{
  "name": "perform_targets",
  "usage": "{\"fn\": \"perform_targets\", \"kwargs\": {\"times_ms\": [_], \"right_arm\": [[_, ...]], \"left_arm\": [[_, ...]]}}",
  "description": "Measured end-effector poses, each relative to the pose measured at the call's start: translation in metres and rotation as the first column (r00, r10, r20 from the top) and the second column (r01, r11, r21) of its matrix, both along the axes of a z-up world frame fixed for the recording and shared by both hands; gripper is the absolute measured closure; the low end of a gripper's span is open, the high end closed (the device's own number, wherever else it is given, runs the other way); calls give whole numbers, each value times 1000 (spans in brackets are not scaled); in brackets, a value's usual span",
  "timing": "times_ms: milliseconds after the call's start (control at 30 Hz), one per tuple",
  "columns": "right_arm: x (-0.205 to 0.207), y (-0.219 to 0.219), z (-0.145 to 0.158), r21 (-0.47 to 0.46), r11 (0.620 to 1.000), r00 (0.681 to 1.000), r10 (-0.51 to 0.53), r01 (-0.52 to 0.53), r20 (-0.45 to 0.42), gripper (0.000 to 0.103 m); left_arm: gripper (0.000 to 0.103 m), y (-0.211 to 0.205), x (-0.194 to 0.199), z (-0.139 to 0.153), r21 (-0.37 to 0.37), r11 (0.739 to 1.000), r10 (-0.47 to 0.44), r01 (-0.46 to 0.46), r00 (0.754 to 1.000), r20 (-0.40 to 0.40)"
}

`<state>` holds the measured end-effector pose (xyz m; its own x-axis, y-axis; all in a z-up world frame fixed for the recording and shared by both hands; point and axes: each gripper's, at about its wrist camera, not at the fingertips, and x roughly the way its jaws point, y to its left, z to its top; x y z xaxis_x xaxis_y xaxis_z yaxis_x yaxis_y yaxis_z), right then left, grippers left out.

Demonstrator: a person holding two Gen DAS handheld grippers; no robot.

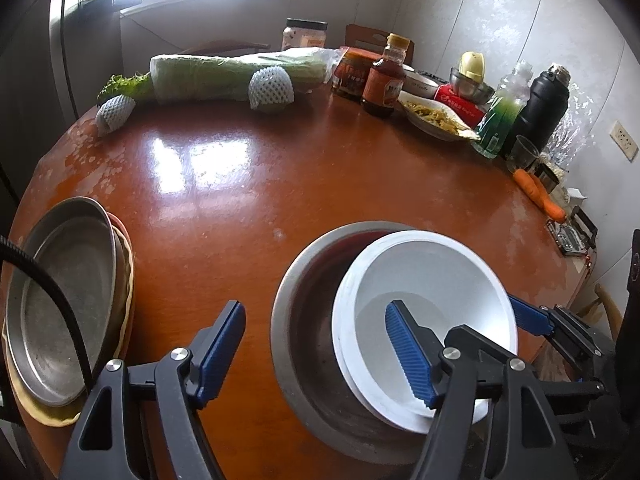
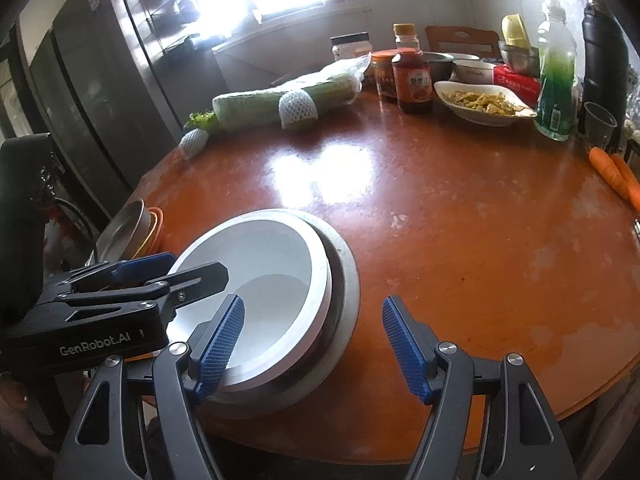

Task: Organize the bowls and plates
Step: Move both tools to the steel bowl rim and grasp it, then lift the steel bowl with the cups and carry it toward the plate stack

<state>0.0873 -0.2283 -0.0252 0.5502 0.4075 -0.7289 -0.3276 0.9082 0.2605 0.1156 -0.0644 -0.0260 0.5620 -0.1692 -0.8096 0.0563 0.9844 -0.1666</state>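
Note:
A white bowl [image 1: 432, 280] [image 2: 272, 264] sits nested in a wide steel bowl [image 1: 308, 300] [image 2: 344, 280] near the front edge of the round brown table [image 1: 248, 184]. It seems to rest on a second white bowl. My left gripper [image 1: 316, 350] is open, with one finger inside the white bowl and the other outside the steel rim. From the other side, my right gripper [image 2: 314, 348] straddles the rims the same way, also open. No pad presses on a rim. A steel plate [image 1: 68, 300] [image 2: 128, 232] lies on orange and yellow plates at the table's left edge.
Along the far side stand a wrapped cabbage [image 1: 236, 72], a sauce bottle [image 1: 386, 80], a jar [image 1: 352, 74], a dish of food [image 1: 436, 116], a green bottle [image 1: 504, 112] and a black flask [image 1: 544, 108]. Carrots [image 1: 540, 196] lie at the right edge.

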Motion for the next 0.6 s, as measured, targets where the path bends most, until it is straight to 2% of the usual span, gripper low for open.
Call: {"fn": "perform_targets", "kwargs": {"times_ms": [600], "right_arm": [[4, 1, -8, 24, 1000, 1000, 6, -6, -8, 31]], "left_arm": [[32, -1, 11, -18, -20, 1000, -11, 10, 999, -53]]}}
